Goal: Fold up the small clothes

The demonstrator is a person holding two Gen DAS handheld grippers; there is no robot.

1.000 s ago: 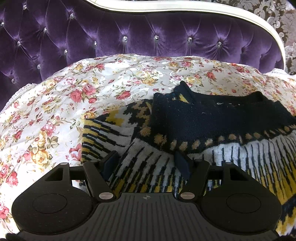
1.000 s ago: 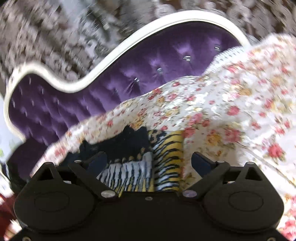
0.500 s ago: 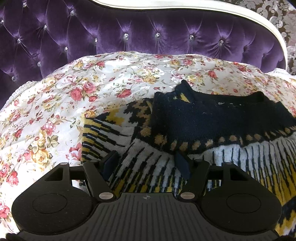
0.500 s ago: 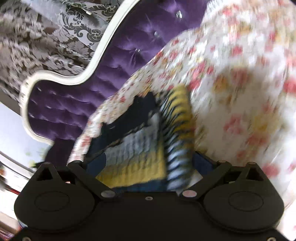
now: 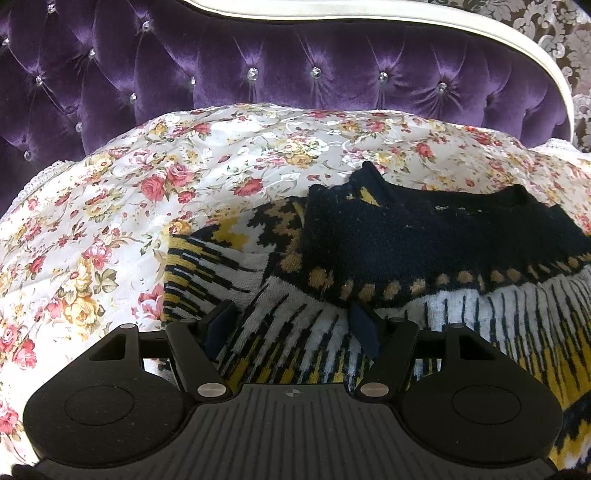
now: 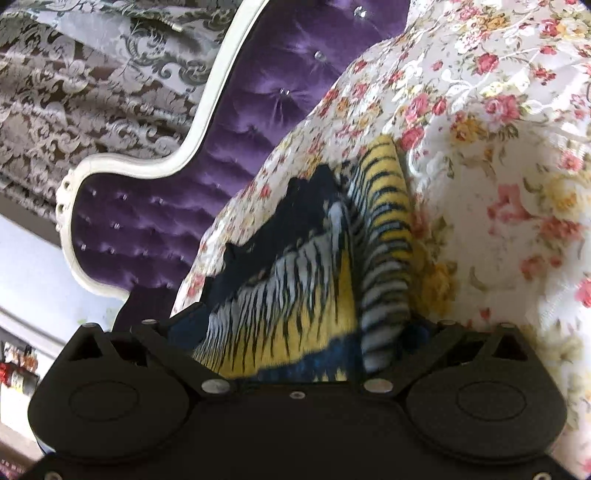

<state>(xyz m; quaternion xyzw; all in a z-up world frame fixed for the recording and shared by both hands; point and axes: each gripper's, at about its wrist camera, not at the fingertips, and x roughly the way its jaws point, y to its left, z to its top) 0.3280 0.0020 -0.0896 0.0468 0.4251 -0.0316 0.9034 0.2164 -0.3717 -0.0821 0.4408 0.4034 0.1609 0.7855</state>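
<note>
A small knitted sweater (image 5: pixel 424 240) in navy, white and yellow lies flat on the floral quilt (image 5: pixel 110 229). Its navy yoke faces the headboard, and a striped sleeve (image 5: pixel 207 258) is folded in at its left. My left gripper (image 5: pixel 291 326) hovers low over the sweater's left half, open, with flat patterned knit showing between its fingers. In the right wrist view the sweater (image 6: pixel 295 295) fills the lower middle, slightly blurred. My right gripper (image 6: pixel 301 328) is open and tilted, its fingers straddling the sweater's near edge by a striped fold (image 6: pixel 384 240).
A purple tufted headboard (image 5: pixel 295 62) with a white frame (image 5: pixel 406 18) rises behind the quilt. Grey damask wallpaper (image 6: pixel 74 74) lies beyond it. The quilt (image 6: pixel 498 129) bulges up to the right of the sweater.
The right gripper has rolled and sunk closer to the sweater, which now fills the space between its fingers. The left gripper and the sweater under it have not moved.
</note>
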